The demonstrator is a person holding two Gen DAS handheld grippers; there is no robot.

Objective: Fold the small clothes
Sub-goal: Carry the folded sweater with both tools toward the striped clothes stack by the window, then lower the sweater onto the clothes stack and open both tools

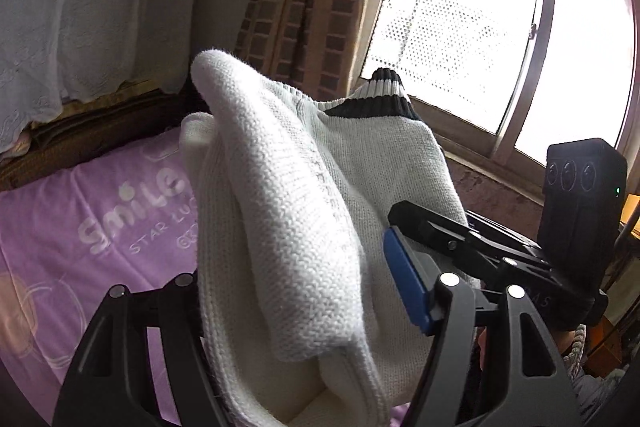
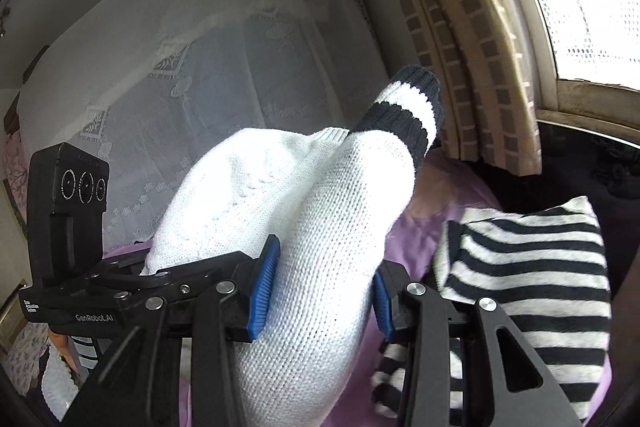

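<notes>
Over purple "Smile" sheet [image 1: 60, 227] | both tongs [image 1: 304, 307] [image 2: 324, 287] clamp white sweater [image 2: 320, 227] | "GenRobot.AI" label [image 2: 94, 317]

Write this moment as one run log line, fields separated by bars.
step: lifting | left gripper: shut on white knit sweater | right gripper: shut on same sweater | folded black-and-white striped garment: on purple bedsheet

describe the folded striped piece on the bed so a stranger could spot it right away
Start at the purple bedsheet below the window with the checked curtain. On it, right of the right gripper, lies the striped garment, folded flat. Unlike the white knit sweater clamped in that gripper, it is black-and-white banded all over.
</notes>
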